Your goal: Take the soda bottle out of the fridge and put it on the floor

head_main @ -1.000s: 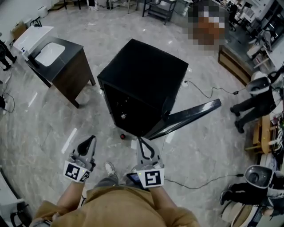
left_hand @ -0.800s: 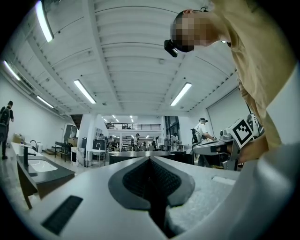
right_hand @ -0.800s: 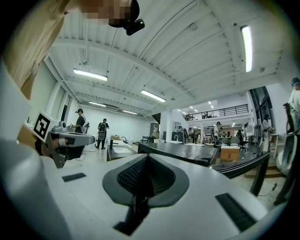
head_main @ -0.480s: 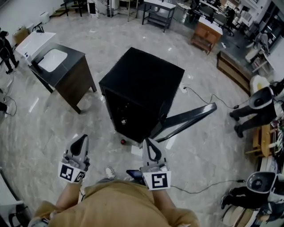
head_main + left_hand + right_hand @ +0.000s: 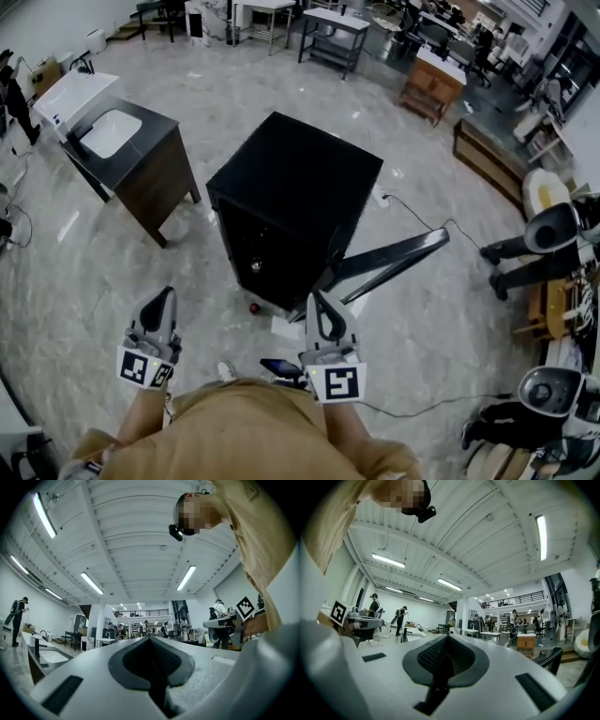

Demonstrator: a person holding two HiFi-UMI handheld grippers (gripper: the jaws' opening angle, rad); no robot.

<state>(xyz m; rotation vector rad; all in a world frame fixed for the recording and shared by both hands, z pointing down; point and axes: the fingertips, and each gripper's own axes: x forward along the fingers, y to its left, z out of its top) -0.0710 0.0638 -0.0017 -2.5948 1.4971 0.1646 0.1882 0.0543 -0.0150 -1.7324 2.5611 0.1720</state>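
Backing off well means holding the left tool (image 5: 161, 300) and right tool (image 5: 317, 304) high, clear of what looks like the soda bottle (image 5: 254, 307), red-topped, on the floor (image 5: 112, 272) at 12 o'clock; the job seems done. Both tools have jaws pressed together, empty, touching nothing. Just beyond the bottle stands the black fridge (image 5: 300, 178), its door (image 5: 394, 255) open toward 2 o'clock

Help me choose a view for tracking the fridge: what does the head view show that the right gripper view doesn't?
Only the head view: the black body of the fridge, seen from above, and a small red object beside its base. Only the right gripper view: the ceiling lights and a far balcony. Both: the right tool, shut with nothing between its jaws.
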